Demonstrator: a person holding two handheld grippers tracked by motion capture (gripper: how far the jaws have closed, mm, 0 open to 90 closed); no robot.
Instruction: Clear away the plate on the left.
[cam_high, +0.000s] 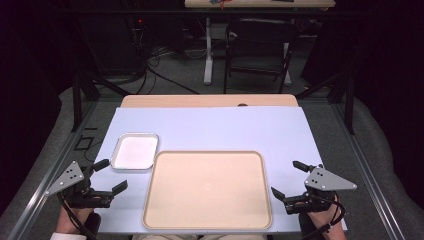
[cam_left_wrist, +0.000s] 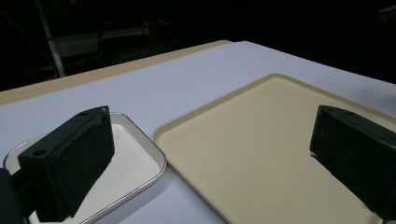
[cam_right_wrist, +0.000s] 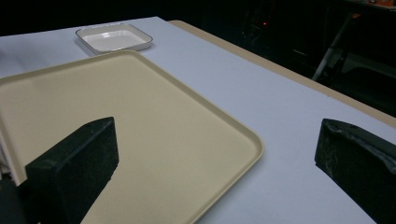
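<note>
Two open tools held at the near corners of a table with two empty trays.

The left tool (cam_high: 106, 176) sits near the table's (cam_high: 210, 125) left front corner, jaws spread wide with nothing between them; in the left gripper view its jaws frame the white tray (cam_left_wrist: 135, 161) and the tan tray (cam_left_wrist: 261, 140). The right tool (cam_high: 294, 179) is near the right front corner, jaws likewise wide apart and empty, just off the tan tray's right edge. The large tan tray (cam_high: 207, 189) lies at the front centre on the pale blue cover; the small white metal-rimmed tray (cam_high: 134, 151) lies just beside its far left corner. Beyond the table stands a dark chair (cam_high: 260, 45).
</note>
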